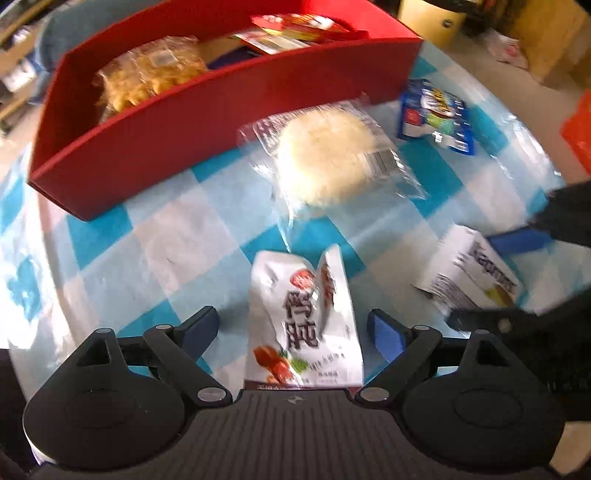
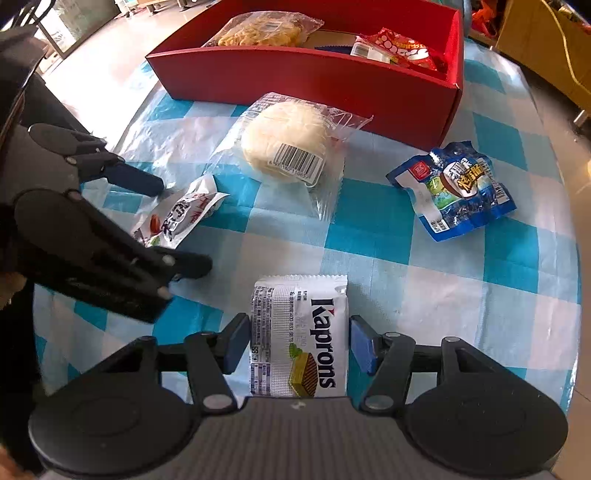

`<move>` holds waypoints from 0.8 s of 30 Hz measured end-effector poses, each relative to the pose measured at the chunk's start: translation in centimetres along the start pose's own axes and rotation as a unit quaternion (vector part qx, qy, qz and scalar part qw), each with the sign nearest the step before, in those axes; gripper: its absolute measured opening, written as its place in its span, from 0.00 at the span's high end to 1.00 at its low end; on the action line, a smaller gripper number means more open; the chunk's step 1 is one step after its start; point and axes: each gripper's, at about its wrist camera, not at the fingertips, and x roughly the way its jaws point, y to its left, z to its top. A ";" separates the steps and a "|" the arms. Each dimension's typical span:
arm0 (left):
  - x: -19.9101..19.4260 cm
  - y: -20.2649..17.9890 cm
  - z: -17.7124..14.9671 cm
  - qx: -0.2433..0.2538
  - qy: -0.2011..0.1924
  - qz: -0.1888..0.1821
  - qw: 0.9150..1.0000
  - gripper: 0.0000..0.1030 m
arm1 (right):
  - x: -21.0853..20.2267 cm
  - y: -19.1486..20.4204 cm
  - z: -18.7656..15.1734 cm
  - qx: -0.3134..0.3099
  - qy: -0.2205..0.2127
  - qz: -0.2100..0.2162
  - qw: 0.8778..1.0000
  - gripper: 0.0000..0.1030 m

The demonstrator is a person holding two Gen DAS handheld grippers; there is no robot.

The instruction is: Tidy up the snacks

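My left gripper [image 1: 295,330] is open, its jaws on either side of a white snack packet with red Chinese print [image 1: 304,325], which lies on the checked tablecloth; the packet also shows in the right wrist view [image 2: 184,216]. My right gripper [image 2: 299,341] is open around a white Kaprons wafer pack [image 2: 301,339], also in the left wrist view [image 1: 469,278]. A red box [image 2: 332,85] at the back holds a noodle bag [image 2: 262,31] and red snack packs [image 2: 402,48].
A clear-wrapped round white bun [image 2: 284,142] lies in front of the red box [image 1: 207,122]. A blue snack packet [image 2: 452,188] lies to the right. The blue-and-white checked tablecloth [image 2: 461,288] covers the table. The left gripper [image 2: 183,221] shows at the left of the right wrist view.
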 end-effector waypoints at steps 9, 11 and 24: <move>-0.6 0.8 0.1 -0.033 -0.003 0.007 0.999 0.07 | 1.1 0.3 -1.1 0.016 -0.008 0.015 1.000 0.02; -0.8 0.6 0.1 -0.032 -0.001 0.009 0.999 0.06 | 1.1 -0.1 -1.0 0.028 -0.011 0.024 0.999 0.02; -0.2 0.9 0.2 -0.018 -0.016 0.003 1.000 0.00 | 2.4 2.5 -0.5 0.003 -0.019 -0.052 0.998 0.03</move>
